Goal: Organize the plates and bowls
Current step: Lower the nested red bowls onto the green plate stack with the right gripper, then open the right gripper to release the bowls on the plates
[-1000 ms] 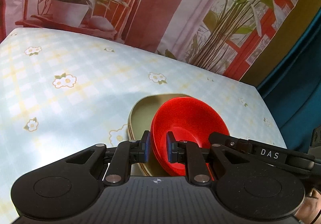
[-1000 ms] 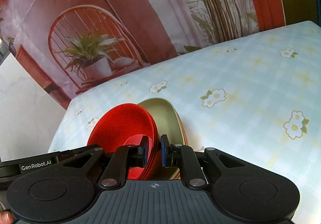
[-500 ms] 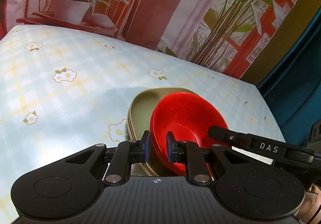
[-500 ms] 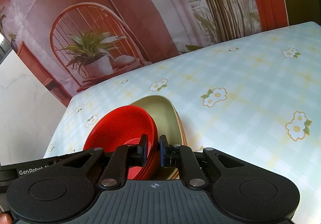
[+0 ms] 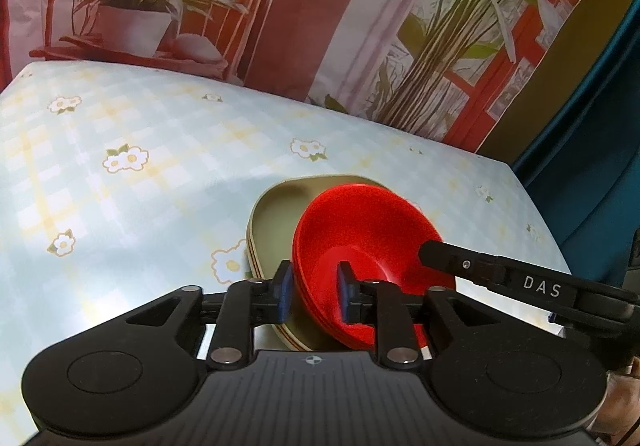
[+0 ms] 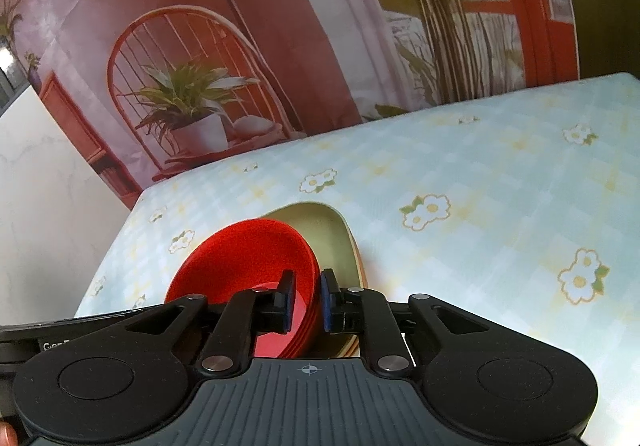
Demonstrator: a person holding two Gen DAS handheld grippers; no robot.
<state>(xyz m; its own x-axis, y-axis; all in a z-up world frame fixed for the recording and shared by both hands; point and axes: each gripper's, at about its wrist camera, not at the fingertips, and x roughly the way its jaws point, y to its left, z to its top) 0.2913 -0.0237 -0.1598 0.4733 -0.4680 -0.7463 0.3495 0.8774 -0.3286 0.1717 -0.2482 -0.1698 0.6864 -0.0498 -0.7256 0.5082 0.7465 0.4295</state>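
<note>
Now wider: left fingers [image 5: 285, 288], bowl [image 5: 360, 230] rim.

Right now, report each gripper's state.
Left gripper: jaws just opening, straddling the red bowls' rim.
Right gripper: shut on the red bowls' rim.

Red bowls [image 5: 360, 230]: one nested stack, seemingly three or four by the edge lines at its side, though the rims blur together. Olive plates [image 5: 276, 214]: one stack beneath, at least two. Grippers: two. One table [image 5: 140, 186].
</note>
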